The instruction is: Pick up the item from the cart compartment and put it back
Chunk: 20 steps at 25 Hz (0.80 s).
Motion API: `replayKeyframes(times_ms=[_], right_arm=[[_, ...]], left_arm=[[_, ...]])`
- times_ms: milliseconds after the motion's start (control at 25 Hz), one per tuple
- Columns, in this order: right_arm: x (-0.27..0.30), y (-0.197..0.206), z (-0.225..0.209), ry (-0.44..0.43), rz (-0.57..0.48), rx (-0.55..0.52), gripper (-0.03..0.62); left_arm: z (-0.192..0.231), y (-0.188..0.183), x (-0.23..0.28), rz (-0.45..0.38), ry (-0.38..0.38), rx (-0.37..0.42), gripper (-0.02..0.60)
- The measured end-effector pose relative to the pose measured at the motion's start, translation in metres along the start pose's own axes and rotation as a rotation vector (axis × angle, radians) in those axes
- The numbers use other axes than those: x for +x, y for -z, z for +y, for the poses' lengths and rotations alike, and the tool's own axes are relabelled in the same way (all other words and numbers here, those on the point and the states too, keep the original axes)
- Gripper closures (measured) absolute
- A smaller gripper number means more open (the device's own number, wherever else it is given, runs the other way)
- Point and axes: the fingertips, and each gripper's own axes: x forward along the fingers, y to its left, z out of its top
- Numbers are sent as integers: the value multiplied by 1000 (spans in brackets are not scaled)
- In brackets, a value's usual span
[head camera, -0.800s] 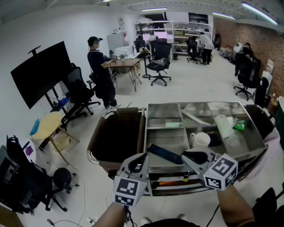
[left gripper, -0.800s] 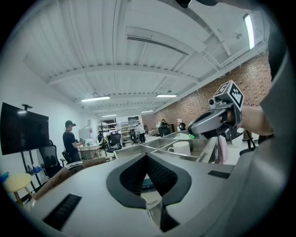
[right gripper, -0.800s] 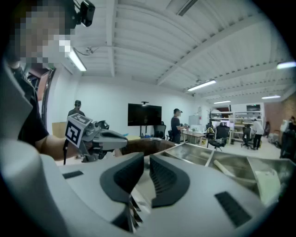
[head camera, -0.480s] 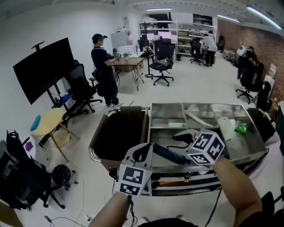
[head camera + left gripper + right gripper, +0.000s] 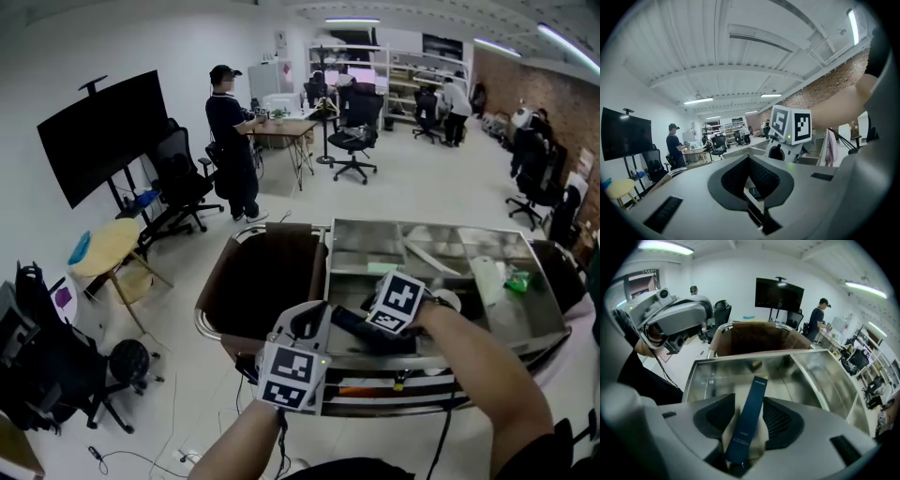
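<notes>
A long dark blue box [image 5: 347, 324] lies in the front middle compartment of the metal cart [image 5: 539, 333]. My right gripper [image 5: 367, 328] points steeply down over it. In the right gripper view the box [image 5: 749, 420] runs lengthwise between the two pads, with a thin strip of the cart floor showing on each side, so the jaws stand open around it. My left gripper [image 5: 304, 330] hovers at the cart's front edge, left of the box. Its jaws [image 5: 749, 161] meet at the tips and hold nothing.
A brown bin [image 5: 267, 272] hangs on the cart's left end. A white cup [image 5: 448, 298], a white roll [image 5: 487, 272] and a green packet [image 5: 517, 279] lie in the right compartments. A person [image 5: 230, 141] stands farther off near office chairs; a round table [image 5: 103, 248] is at the left.
My right gripper has swung left from the cart's front right, tipped downward and come over the blue box. The left gripper has hardly moved.
</notes>
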Motion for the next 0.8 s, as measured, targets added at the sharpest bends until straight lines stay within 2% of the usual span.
replayKeyframes(times_ms=[240,320,560,680,760,800], right_arm=[[40,25,-4,-61,217,-21,379],[48,27,-3,-70,250,-29,377],[51,24,-9,-61,259,-23,375],[52,26,-15,-45,261,-9,351],[51,26,-21,-28,245,4,246],[50,25,-24,-23,231,18,240]], left_arm=[[3,2,2,1,4,-4,581],[5,4,2,3,7,-7,581],[5,3,1,2,14,1,581],[5,3,1,4,19,1,581],[5,3,1,4,20,3,581],[5,3,1,3,20,6,581]])
